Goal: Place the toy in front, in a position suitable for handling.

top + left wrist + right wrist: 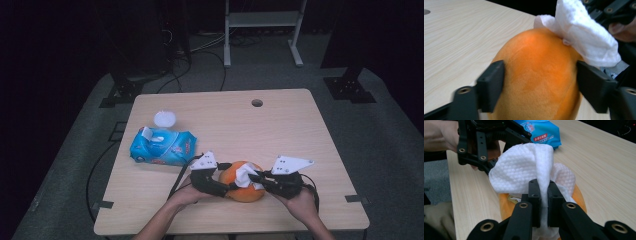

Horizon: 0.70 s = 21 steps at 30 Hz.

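The orange plush fruit point(242, 182) is sitting near the front edge of the tabletop point(280, 125). The left gripper point(540, 82) is bracketing it, its fingers point(490, 86) pressing against both sides. The right gripper point(543, 195) is pinching a white wipe point(524, 167) draped over the fruit's top. A blue wipe pack point(162, 146) is lying well apart.

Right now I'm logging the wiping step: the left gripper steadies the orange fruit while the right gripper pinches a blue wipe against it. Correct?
Nearly. In the right gripper view, the wipe pinched by the right gripper is white; blue is the wipes pack. The left gripper does bracket the orange fruit.
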Each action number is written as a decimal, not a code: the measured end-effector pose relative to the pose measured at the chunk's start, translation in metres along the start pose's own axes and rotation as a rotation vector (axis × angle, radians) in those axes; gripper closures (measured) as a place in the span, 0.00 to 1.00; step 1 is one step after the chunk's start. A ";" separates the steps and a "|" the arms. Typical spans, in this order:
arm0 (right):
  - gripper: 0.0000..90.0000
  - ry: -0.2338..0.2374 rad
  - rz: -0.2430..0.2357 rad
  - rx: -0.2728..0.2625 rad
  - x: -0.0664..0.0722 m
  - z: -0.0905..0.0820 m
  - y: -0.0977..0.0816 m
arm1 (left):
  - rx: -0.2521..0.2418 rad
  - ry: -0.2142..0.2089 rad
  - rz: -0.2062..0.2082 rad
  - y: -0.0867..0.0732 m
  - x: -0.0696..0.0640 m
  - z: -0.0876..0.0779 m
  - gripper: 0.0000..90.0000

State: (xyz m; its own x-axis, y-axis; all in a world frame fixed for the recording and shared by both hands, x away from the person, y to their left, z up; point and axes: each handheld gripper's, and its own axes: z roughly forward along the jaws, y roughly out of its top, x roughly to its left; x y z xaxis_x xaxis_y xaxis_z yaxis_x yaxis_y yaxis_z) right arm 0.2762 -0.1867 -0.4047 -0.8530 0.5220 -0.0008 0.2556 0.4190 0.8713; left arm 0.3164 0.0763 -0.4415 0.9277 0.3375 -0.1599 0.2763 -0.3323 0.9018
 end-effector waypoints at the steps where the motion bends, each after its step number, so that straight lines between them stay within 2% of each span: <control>1: 0.93 0.006 0.004 0.000 -0.001 0.000 -0.001 | 0.002 -0.001 0.002 -0.001 -0.001 0.000 0.34; 3: 0.93 0.005 0.013 0.003 -0.006 -0.004 -0.002 | 0.005 0.003 0.010 -0.001 -0.001 -0.001 0.38; 5: 0.93 -0.023 0.014 0.012 -0.011 -0.010 -0.006 | 0.013 0.002 0.006 -0.001 0.000 -0.002 0.38; 8: 0.93 -0.072 0.070 0.037 -0.023 -0.019 -0.017 | 0.014 -0.005 -0.002 -0.002 0.001 -0.003 0.38; 9: 0.93 -0.080 0.072 0.031 -0.024 -0.020 -0.018 | 0.014 -0.005 -0.003 -0.002 0.001 -0.003 0.37; 13: 0.93 -0.037 0.026 -0.016 -0.011 -0.018 -0.005 | 0.015 0.005 0.007 -0.002 0.000 -0.002 0.35; 16: 0.93 -0.003 -0.019 0.013 -0.004 -0.012 -0.002 | 0.024 0.001 0.015 -0.003 0.000 -0.003 0.34; 18: 0.93 0.008 -0.001 0.039 -0.010 -0.013 -0.007 | 0.027 0.002 0.024 -0.004 -0.001 -0.003 0.34; 20: 0.93 -0.007 0.025 0.088 -0.020 -0.017 -0.012 | 0.042 -0.009 0.028 -0.002 -0.002 -0.004 0.34; 21: 0.93 -0.020 0.051 0.086 -0.024 -0.020 -0.014 | 0.047 -0.019 0.030 -0.002 -0.001 -0.005 0.34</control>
State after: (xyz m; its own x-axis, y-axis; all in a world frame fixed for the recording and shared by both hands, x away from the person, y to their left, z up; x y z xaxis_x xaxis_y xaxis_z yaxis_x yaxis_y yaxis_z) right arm 0.2835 -0.2202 -0.4071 -0.8289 0.5585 0.0322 0.3375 0.4532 0.8251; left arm 0.3134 0.0805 -0.4407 0.9402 0.3099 -0.1412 0.2593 -0.3829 0.8867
